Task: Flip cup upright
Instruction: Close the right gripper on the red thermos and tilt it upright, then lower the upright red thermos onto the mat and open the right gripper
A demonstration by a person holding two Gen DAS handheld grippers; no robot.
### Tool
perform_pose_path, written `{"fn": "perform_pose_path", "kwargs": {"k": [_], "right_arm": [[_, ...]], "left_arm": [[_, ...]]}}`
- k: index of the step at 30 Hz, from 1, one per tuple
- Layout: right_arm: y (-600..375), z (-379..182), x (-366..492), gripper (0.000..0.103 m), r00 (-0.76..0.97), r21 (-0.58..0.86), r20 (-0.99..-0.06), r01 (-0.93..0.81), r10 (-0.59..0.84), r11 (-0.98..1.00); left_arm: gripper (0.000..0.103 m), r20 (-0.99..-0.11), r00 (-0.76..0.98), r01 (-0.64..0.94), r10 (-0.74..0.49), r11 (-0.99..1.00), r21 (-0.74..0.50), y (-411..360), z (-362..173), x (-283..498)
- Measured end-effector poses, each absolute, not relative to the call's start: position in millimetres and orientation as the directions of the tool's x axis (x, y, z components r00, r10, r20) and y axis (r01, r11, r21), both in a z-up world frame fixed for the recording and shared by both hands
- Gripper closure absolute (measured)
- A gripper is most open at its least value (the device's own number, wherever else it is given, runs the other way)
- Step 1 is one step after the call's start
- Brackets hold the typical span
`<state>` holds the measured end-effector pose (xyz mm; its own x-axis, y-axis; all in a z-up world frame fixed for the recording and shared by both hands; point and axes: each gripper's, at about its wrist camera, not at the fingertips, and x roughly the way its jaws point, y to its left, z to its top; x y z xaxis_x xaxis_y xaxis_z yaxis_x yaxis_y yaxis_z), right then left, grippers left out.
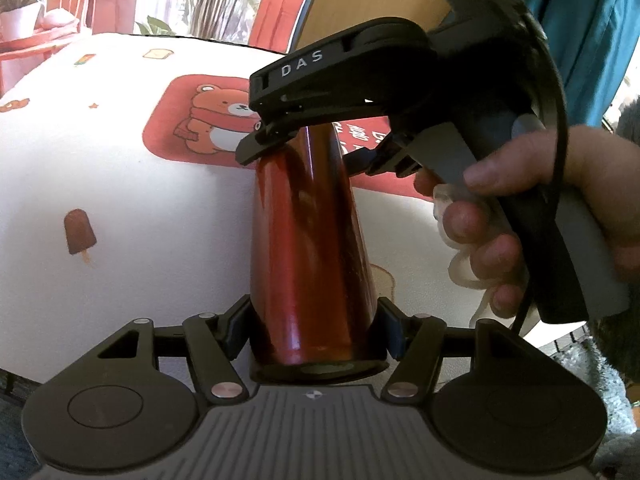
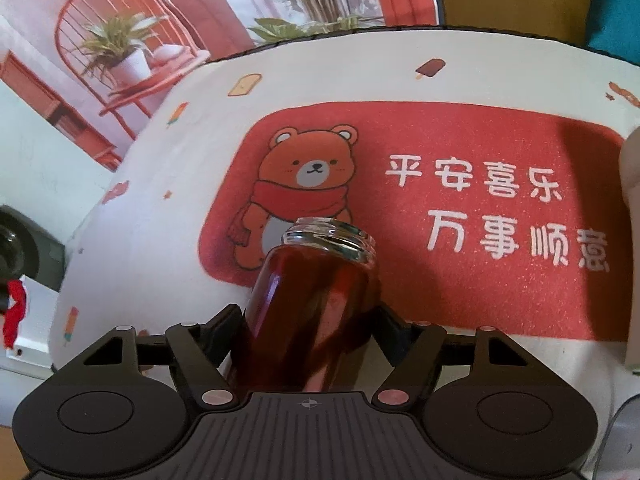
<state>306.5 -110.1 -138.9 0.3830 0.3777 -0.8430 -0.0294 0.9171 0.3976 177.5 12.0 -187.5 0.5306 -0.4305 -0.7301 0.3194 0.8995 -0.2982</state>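
1 red cup (image 1: 308, 248), clamped at its base end by the left hand-held gripper (image 1: 316, 336) and nearer its threaded glass mouth by the right hand-held gripper (image 2: 308, 340), held above the table (image 2: 160, 208). Below it, 1 red bear mat (image 2: 460, 240) on the white cloth.

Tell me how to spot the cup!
Find the white tablecloth with the red bear mat. Above it, both tongs, left and right, clamp one tall cup. It is the only shiny dark-red thing, with a clear threaded glass rim.
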Motion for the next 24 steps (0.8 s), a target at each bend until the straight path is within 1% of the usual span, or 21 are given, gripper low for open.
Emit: {"fn": "perform_pose_path", "kwargs": {"k": [3,7,12,19,24], "right_arm": [[-116.1,-130.2,301.2,0.036,0.412,0.408,-0.824,-0.046,0.390,0.912],[-117.7,-103.8,291.2,0.037,0.520,0.346,-0.770,-0.146,0.370,0.927],[-113.1,-74.9,284.5,0.037,0.618,0.226,-0.710,-0.252,0.336,0.941],[-108.1,-48.6,279.2,0.038,0.714,0.112,-0.631,-0.303,0.303,0.946],[-91.0,-38.6,268.2,0.039,0.750,0.003,-0.595,-0.358,0.290,0.934]], "left_arm": [[0.038,-0.716,0.519,0.301,-0.468,0.883,-0.359,15.9,-188.3,181.4],[0.038,-0.687,0.505,0.279,-0.522,0.852,-0.443,19.9,-187.8,192.1],[0.038,-0.671,0.542,0.314,-0.506,0.863,-0.397,6.7,-177.0,210.1],[0.036,-0.680,0.576,0.318,-0.453,0.891,-0.324,-7.1,-165.1,240.5],[0.036,-0.665,0.591,0.326,-0.456,0.890,-0.320,-6.7,-164.2,245.2]]}}
